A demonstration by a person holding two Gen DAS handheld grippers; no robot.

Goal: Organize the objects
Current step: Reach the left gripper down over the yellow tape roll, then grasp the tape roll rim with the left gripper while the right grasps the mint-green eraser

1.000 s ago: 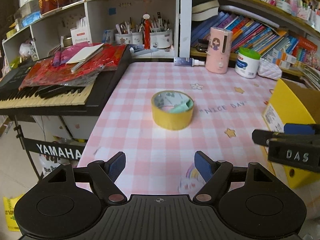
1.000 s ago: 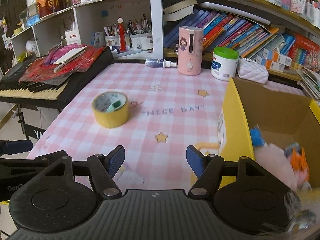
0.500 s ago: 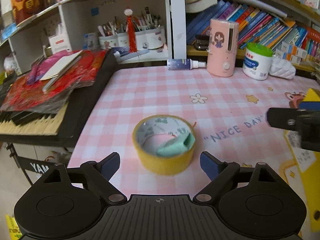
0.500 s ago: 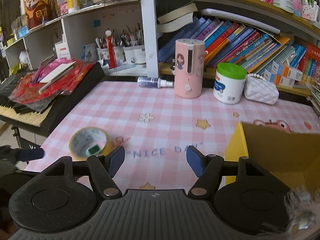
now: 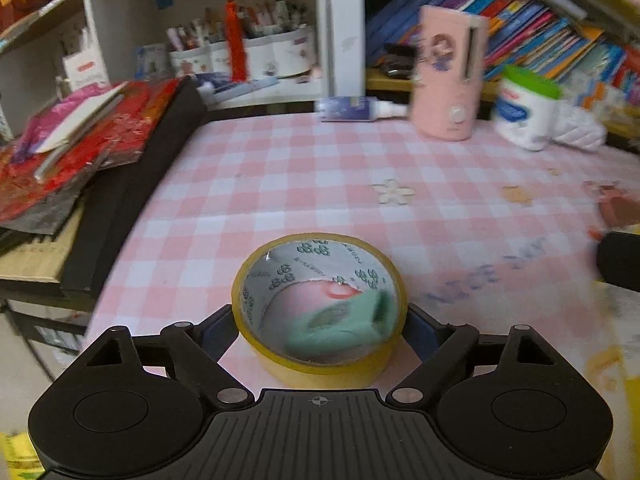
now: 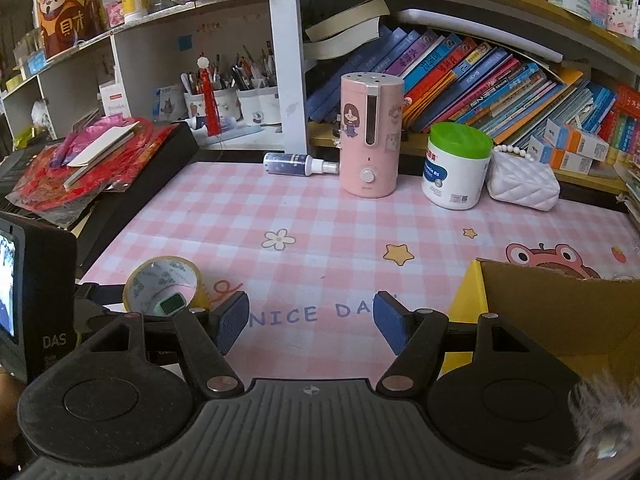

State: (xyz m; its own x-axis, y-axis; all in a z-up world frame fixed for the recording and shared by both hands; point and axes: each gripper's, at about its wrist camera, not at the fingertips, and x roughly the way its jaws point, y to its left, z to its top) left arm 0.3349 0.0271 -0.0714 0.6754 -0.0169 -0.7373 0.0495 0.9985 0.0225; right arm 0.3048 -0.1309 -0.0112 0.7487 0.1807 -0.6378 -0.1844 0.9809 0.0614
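A yellow tape roll [image 5: 320,308] lies flat on the pink checked tablecloth [image 5: 320,168], with a small green object [image 5: 340,324] inside its core. My left gripper [image 5: 320,332] is open with its fingers on either side of the roll, close to it. The roll also shows at the left of the right wrist view [image 6: 166,286]. My right gripper [image 6: 310,320] is open and empty above the "NICE DAY" print. A yellow cardboard box [image 6: 560,312] stands at its right.
A black keyboard [image 6: 120,184] piled with red packets borders the table's left edge. At the back stand a spray bottle [image 6: 296,164], a pink humidifier [image 6: 370,136], a white green-lidded jar [image 6: 456,166] and a white quilted pouch [image 6: 522,184], under shelves of books.
My left gripper has moved forward and down until its fingers straddle the tape roll. My right gripper has moved back and tilted up, so less of the box interior shows.
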